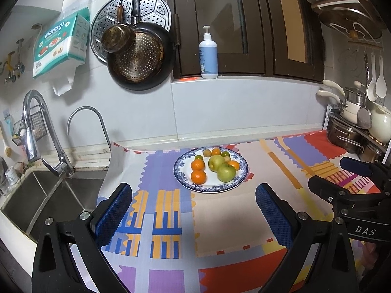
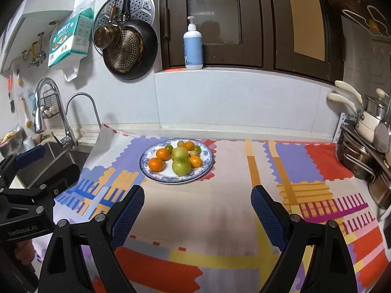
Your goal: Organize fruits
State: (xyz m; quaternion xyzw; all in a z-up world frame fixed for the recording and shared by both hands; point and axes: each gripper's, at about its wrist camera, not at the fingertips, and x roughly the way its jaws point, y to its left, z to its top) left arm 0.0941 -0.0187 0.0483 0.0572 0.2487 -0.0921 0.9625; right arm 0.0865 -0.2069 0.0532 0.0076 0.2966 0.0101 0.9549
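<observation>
A blue-and-white plate point(image 1: 212, 188) point(image 2: 168, 178) sits on the patterned cloth toward the back of the counter. It holds two green apples point(image 1: 226, 172) point(image 2: 181, 167), several oranges point(image 1: 198, 176) point(image 2: 156, 164) and a few small green and brown fruits point(image 1: 207, 153). My left gripper point(image 1: 194, 211) is open and empty, in front of the plate and apart from it. My right gripper point(image 2: 198, 214) is open and empty, in front and to the right of the plate. Each gripper shows at the edge of the other's view.
A steel sink point(image 1: 46, 195) with two taps point(image 1: 36, 131) lies left of the cloth. Stacked pots and pans point(image 2: 361, 151) stand at the right. A soap pump bottle point(image 1: 208, 55) stands on the window sill. Pans point(image 1: 141, 56) hang on the wall.
</observation>
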